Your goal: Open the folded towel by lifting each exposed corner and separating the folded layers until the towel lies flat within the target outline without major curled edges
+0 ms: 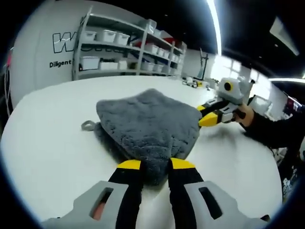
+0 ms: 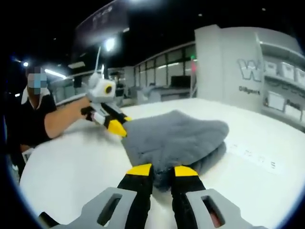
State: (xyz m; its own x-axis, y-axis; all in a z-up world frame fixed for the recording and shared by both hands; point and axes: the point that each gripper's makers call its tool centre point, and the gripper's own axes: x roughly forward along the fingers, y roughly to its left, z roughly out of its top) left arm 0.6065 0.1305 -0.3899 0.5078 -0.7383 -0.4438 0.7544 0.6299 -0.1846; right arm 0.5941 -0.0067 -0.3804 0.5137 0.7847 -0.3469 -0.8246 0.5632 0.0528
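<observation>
1. Towel: thick grey plush folded towel (image 1: 150,126) lies on the white table (image 1: 52,143), upper layer lifted.
2. Left gripper (image 1: 155,164) and right gripper (image 2: 162,169) each pinch a towel corner, jaws closed.
3. Metal shelving with white bins (image 1: 119,45) stands behind; wall lettering reads "Diligent".

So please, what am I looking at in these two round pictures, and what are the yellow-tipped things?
There is no robot here. A person holds one hand tool in each hand, each with two black jaws tipped in yellow. A small camera rides on each tool, so each picture looks forward along its own jaws.

In the left gripper view, the left tool is at the bottom, and the right tool comes in from the right side. In the right gripper view, the right tool is at the bottom, and the left tool comes in from the left, with the person behind it.

A grey fluffy towel lies on the white table. Each tool pinches one corner of it, lifting the top layer.
</observation>
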